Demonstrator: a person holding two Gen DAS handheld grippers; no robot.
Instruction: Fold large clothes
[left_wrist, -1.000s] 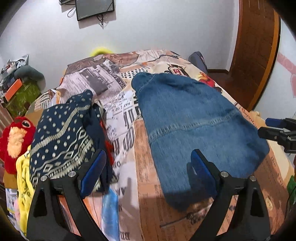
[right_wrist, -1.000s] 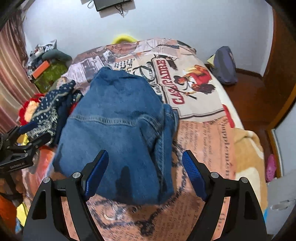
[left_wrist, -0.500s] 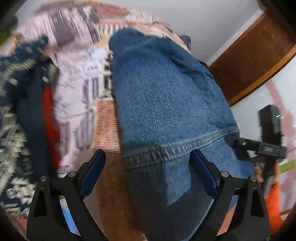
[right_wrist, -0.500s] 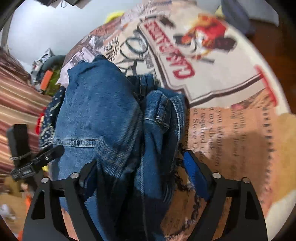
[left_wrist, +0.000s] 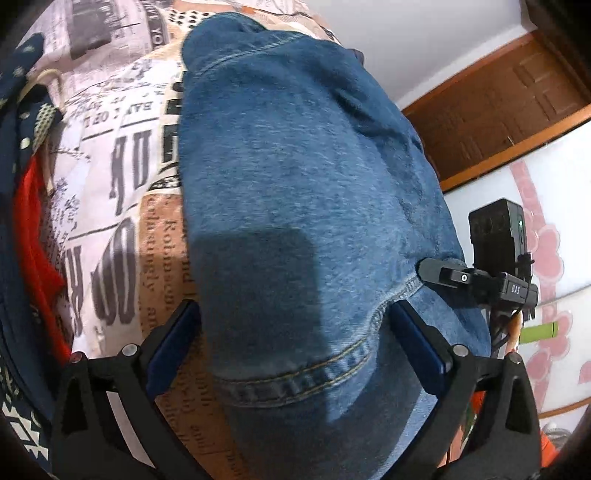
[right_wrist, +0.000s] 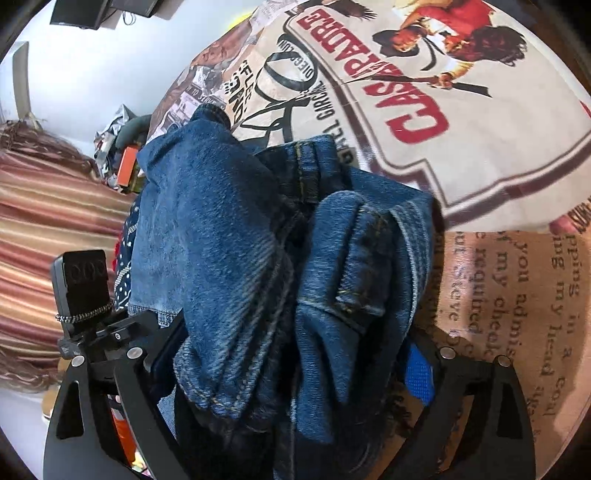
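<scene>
The folded blue denim jeans (left_wrist: 303, 206) lie on the newspaper-print bedspread (left_wrist: 118, 155). The left gripper (left_wrist: 295, 343) and right gripper (right_wrist: 291, 354) straddle the near edge, fingers wide, just opening, gripping nothing.

The left wrist camera looks steeply down along its black fingers, very close over the folded blue denim garment (left_wrist: 306, 206) on the newspaper-print bedspread (left_wrist: 122, 173), facing the far white wall and brown wooden door (left_wrist: 502, 99). The right wrist camera tilts down from the garment's other side, equally close above its bunched seams (right_wrist: 280, 258). Both views share the denim and bedspread (right_wrist: 480, 155), and each catches the opposite gripper at its edge.
</scene>
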